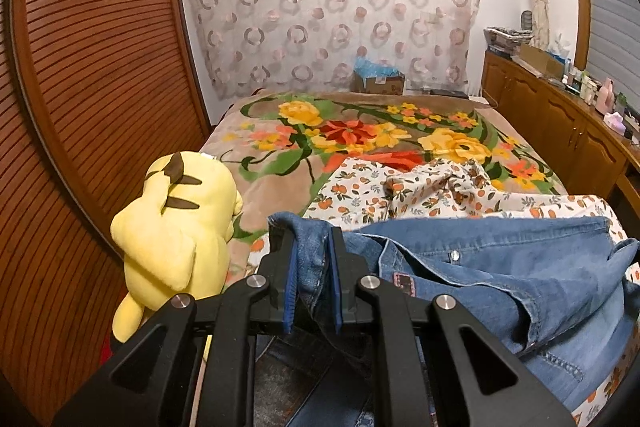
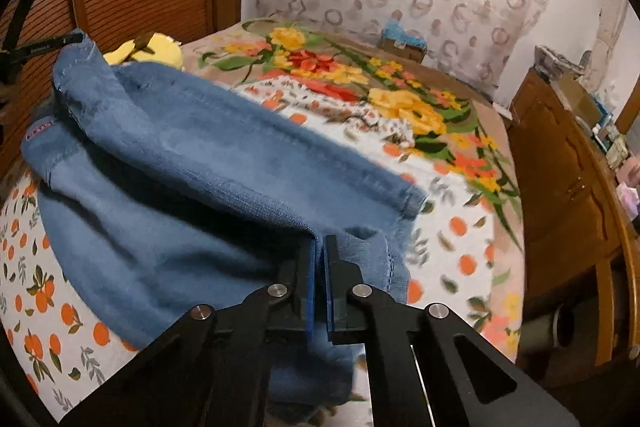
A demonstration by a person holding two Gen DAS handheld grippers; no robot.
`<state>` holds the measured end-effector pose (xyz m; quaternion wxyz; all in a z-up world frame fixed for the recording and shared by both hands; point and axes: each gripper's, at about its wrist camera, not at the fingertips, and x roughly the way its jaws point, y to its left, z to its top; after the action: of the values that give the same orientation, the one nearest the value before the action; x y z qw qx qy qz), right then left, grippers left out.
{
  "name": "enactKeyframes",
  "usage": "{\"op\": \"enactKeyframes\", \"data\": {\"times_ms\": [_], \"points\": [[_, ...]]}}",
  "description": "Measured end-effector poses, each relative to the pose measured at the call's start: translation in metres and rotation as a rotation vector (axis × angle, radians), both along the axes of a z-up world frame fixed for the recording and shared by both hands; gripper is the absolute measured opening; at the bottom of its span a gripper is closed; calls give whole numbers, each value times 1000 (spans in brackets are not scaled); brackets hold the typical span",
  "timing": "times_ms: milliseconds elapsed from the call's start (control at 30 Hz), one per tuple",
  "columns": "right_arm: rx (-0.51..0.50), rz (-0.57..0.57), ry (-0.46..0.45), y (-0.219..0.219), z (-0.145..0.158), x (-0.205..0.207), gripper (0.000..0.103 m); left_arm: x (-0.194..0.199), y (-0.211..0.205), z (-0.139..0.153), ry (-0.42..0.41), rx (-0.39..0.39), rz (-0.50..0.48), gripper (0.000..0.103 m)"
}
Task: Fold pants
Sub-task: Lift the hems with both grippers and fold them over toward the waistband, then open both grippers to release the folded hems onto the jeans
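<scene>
Together, both grippers pinch one pair of denim pants (image 2: 168, 163) over a bed, and we read the arrangement as the start of a fold.

Left gripper (image 1: 312, 247): its blue pads are clamped on a bunched edge of the denim, which rises between them and drapes away to the right. We judge this grip to be the anchor that keeps one corner lifted clear of the bedding.

Right gripper (image 2: 320, 251): its jaws are drawn together on a ridge of the cloth, with only the fabric's thickness between the pads. From here the denim runs up and to the left toward the other hold, so the garment hangs as a slack sheet between two points rather than lying flat.

Beneath the pants lies an orange-print sheet (image 2: 32, 299), spread over a floral blanket (image 1: 360, 131); we take the sheet to be the working surface for the fold. A yellow plush toy (image 1: 176, 227) sits just beside the left gripper, near the louvred wooden door (image 1: 100, 67), and could catch a swinging leg. A wooden cabinet (image 2: 568, 187) borders the bed on the right.

The right-wrist view is blurred, so the seam actually held there cannot be named.
</scene>
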<state>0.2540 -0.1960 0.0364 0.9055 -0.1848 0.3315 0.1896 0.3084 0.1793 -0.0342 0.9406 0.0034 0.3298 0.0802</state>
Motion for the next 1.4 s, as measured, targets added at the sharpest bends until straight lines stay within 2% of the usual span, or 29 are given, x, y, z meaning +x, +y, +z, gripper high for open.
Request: {"op": "enactKeyframes", "data": {"times_ms": [233, 400, 533, 633, 767, 833, 900, 967, 1133, 1200, 1267, 1400], "points": [[23, -31, -52, -7, 15, 11, 2, 23, 2, 8, -15, -10, -6, 15], [25, -63, -25, 0, 2, 30, 2, 47, 0, 2, 13, -12, -17, 15], [17, -81, 18, 5, -11, 56, 2, 62, 1, -13, 67, -34, -23, 16], [19, -93, 50, 9, -22, 70, 2, 64, 4, -21, 95, -35, -18, 27], [18, -108, 59, 12, -24, 82, 2, 52, 10, -21, 82, -30, -10, 51], [38, -111, 59, 10, -19, 84, 3, 45, 13, -17, 77, -45, -16, 52], [64, -118, 57, 7, -17, 84, 3, 37, 16, -16, 83, -47, -18, 66], [93, -128, 48, 1, -14, 80, 11, 28, 18, -15, 80, -58, -26, 73], [148, -165, 25, -14, -13, 64, 31, 1, 16, -18, 84, -64, -36, 74], [172, -160, 21, -20, -13, 52, 33, -11, 16, -21, 86, -69, -34, 74], [183, -166, 12, -26, -13, 37, 40, -21, 15, -24, 93, -74, -37, 74], [200, -175, 13, -41, -17, 4, 43, -43, 14, -33, 104, -71, -32, 74]]}}
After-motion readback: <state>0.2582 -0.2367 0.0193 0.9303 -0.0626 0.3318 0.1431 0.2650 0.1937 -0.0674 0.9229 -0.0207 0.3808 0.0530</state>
